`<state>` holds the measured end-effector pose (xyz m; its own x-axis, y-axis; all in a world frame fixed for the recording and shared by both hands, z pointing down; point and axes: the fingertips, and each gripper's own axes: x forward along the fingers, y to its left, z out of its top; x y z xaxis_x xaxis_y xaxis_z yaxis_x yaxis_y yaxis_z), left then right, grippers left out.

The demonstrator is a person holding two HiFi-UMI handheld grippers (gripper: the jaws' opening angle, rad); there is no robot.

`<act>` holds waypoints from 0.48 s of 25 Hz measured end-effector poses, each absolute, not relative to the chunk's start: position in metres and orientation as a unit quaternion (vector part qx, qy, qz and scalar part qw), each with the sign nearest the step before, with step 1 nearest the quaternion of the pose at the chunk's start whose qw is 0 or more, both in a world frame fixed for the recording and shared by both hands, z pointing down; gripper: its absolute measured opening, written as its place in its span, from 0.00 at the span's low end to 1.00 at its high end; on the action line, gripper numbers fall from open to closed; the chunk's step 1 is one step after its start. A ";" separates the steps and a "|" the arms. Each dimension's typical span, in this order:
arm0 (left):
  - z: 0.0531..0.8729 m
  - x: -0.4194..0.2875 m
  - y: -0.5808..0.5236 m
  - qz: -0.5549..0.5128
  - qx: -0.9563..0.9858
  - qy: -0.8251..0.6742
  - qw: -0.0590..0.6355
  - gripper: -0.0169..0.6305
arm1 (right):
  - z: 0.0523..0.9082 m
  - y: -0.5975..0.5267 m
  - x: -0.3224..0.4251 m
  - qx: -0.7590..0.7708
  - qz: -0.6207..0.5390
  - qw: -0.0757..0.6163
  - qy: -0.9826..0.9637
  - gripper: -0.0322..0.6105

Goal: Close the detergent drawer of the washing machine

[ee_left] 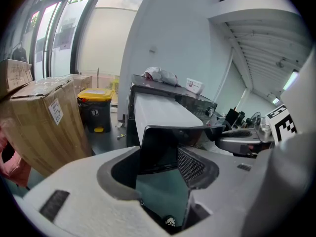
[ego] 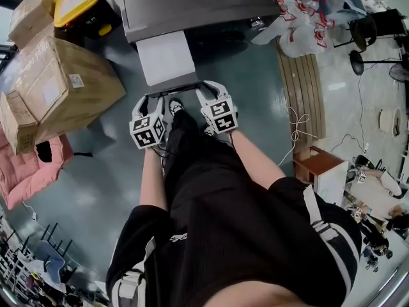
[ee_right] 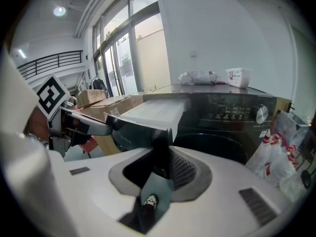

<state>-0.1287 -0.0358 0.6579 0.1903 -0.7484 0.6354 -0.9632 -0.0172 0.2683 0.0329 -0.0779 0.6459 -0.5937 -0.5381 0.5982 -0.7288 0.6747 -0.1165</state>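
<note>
The dark washing machine [ego: 192,5] stands ahead with its white detergent drawer [ego: 165,56] pulled far out; the drawer's dark front panel [ego: 171,89] faces me. My left gripper [ego: 155,102] is at the panel's left end and my right gripper [ego: 206,94] at its right end. In the left gripper view the panel's left corner [ee_left: 168,142] lies in the gap of my left gripper [ee_left: 160,154], jaws apart. In the right gripper view the panel's right end [ee_right: 162,147] sits in the gap of my right gripper [ee_right: 160,159]. Whether the fingertips touch the panel I cannot tell.
Large cardboard boxes [ego: 64,88] and a yellow-lidded bin [ego: 78,2] stand to the left of the machine, with a pink cushion [ego: 25,171] nearer me. Plastic bags [ego: 300,24] and a wooden pallet [ego: 303,88] lie to the right. My legs are right behind the grippers.
</note>
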 end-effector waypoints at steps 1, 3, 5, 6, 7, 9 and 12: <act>0.658 -0.129 -0.036 0.161 0.695 -0.616 0.335 0.39 | 0.646 -0.078 0.032 0.362 0.178 0.269 -0.875 0.20; 0.658 -0.130 -0.037 0.162 0.694 -0.616 0.335 0.39 | 0.645 -0.079 0.032 0.362 0.177 0.269 -0.875 0.20; 0.658 -0.130 -0.038 0.163 0.694 -0.615 0.336 0.39 | 0.645 -0.080 0.032 0.361 0.178 0.270 -0.875 0.20; 0.658 -0.130 -0.038 0.163 0.694 -0.615 0.336 0.39 | 0.646 -0.081 0.032 0.362 0.178 0.270 -0.874 0.20; 0.658 -0.130 -0.039 0.164 0.695 -0.614 0.336 0.39 | 0.647 -0.082 0.032 0.361 0.178 0.271 -0.874 0.20; 0.658 -0.129 -0.040 0.165 0.695 -0.613 0.336 0.39 | 0.647 -0.082 0.032 0.360 0.179 0.271 -0.875 0.20; 0.658 -0.130 -0.041 0.166 0.696 -0.613 0.336 0.39 | 0.644 -0.087 0.032 0.366 0.170 0.267 -0.875 0.20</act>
<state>-0.1299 -0.0406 0.6578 0.1939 -0.7412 0.6427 -0.9643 -0.0234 0.2640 0.0320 -0.0866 0.6441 -0.5897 -0.5504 0.5909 -0.7316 0.6740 -0.1022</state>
